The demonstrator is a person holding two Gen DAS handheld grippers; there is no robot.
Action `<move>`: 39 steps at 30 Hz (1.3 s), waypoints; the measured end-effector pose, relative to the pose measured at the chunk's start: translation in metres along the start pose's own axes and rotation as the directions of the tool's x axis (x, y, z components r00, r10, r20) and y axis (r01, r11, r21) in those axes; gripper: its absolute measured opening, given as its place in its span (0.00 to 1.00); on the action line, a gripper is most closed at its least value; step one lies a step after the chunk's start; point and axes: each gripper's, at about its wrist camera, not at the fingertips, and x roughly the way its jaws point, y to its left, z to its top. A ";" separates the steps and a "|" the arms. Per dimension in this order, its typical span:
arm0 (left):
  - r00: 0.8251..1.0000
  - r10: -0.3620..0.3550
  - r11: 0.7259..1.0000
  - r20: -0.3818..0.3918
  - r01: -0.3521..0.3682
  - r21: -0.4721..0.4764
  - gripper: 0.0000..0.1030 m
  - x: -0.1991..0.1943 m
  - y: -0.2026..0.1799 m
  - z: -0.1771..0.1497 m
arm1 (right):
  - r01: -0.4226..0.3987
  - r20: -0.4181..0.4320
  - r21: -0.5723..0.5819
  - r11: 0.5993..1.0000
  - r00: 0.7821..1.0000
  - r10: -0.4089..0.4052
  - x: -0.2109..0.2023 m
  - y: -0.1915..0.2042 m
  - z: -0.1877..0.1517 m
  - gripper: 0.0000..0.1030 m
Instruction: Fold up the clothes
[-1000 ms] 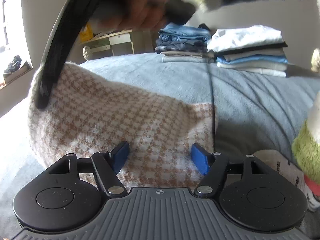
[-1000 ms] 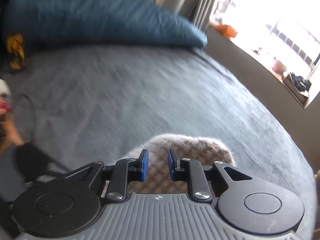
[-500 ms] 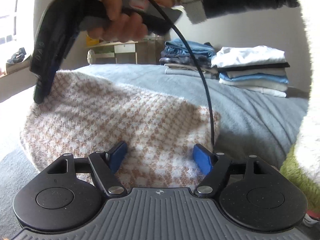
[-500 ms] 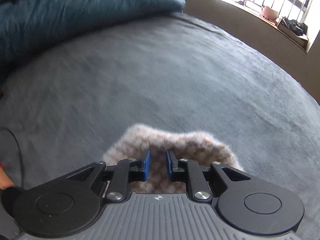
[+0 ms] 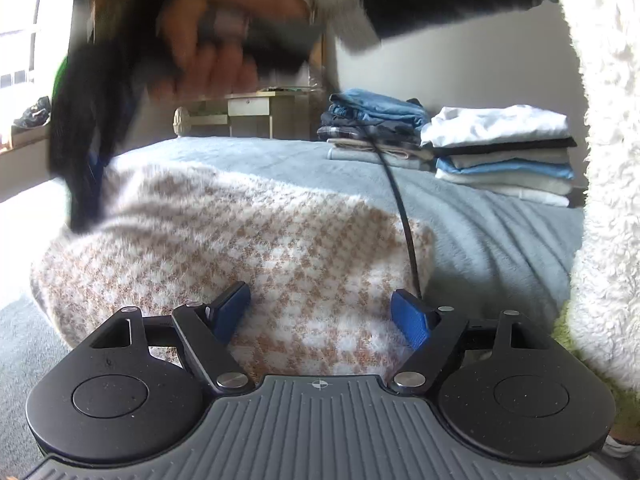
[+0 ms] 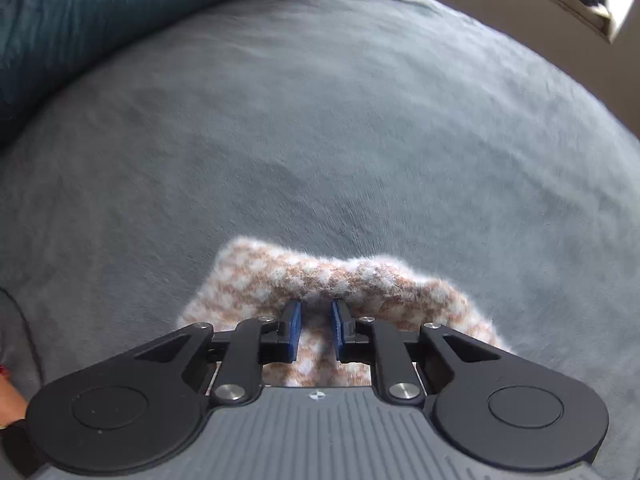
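A fuzzy brown-and-white checked garment (image 5: 240,248) lies on the grey-blue bed (image 5: 500,236), filling the lower middle of the left wrist view. The left claw (image 5: 320,314) sits low at the bottom centre with its blue pads spread wide and opening further; the knit lies between them, but the pads do not press on it.

In the upper left of that view the person's right hand (image 5: 224,40), blurred, grips the handle of the other tool, which reaches down onto the far edge of the garment. A black cable (image 5: 404,216) runs across the knit.

From the right wrist view, the right claw (image 6: 316,330) points steeply down at the bed, its pads nearly together and pinching a raised fold of the checked garment at the lower centre.

At the upper right of the left wrist view stand two stacks of folded clothes (image 5: 500,152), side by side on the bed. A teal duvet (image 6: 100,12) lies in the upper left of the right view.
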 end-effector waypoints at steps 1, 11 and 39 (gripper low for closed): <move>1.000 -0.007 1.000 0.000 0.007 -0.003 0.75 -0.001 0.001 0.000 | 0.003 0.014 -0.039 0.999 1.000 -0.002 -0.009 0.007 0.006 0.17; 0.999 0.013 1.000 0.029 -0.012 -0.027 0.76 -0.003 0.001 -0.008 | 0.083 -0.118 -0.166 0.983 0.988 -0.104 0.047 0.054 0.005 0.15; 0.999 0.043 0.998 -0.009 -0.042 0.049 0.76 0.003 -0.014 -0.001 | 0.036 -0.102 -0.451 0.892 0.991 -0.091 0.077 0.053 0.057 0.00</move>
